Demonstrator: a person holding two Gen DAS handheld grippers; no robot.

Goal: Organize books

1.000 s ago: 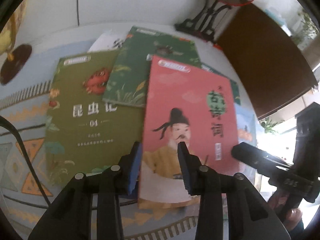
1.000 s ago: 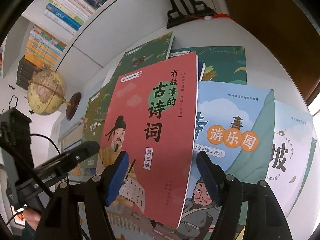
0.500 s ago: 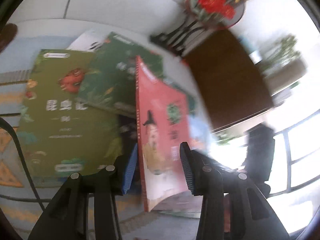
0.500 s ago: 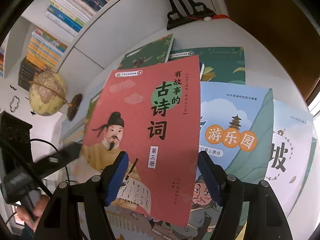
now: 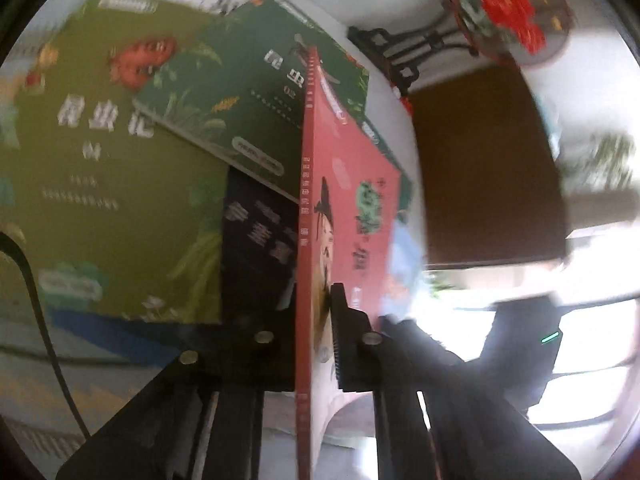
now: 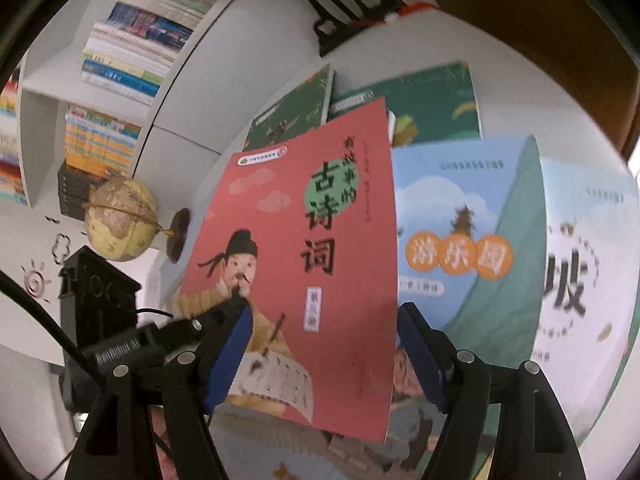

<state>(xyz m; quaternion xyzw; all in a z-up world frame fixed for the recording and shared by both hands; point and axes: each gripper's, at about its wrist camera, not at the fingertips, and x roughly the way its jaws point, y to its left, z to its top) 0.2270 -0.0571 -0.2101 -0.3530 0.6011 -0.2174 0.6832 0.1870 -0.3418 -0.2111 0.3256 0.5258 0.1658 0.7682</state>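
Note:
My left gripper (image 5: 310, 332) is shut on the lower left edge of a pink poetry book (image 5: 352, 184) and holds it tilted up off the pile, spine towards me. The pink book also shows in the right wrist view (image 6: 304, 264), lifted above the other books, with the left gripper (image 6: 228, 316) on its left edge. My right gripper (image 6: 324, 364) is open and empty, its blue pads either side of the book's lower part without touching. An olive book (image 5: 112, 184), a dark green book (image 5: 248, 92) and a dark book (image 5: 260, 236) lie underneath.
A light blue book (image 6: 460, 232), a white book (image 6: 580, 264) and a green book (image 6: 432, 100) lie spread on the white table (image 6: 504, 80). A globe (image 6: 120, 220) and bookshelves (image 6: 116, 80) stand at left. A black stand with a red fan (image 5: 508, 4) stands at the back.
My left gripper has shut on the pink book and lifted its left edge up, so it tilts steeply. The right gripper stays open and has moved little.

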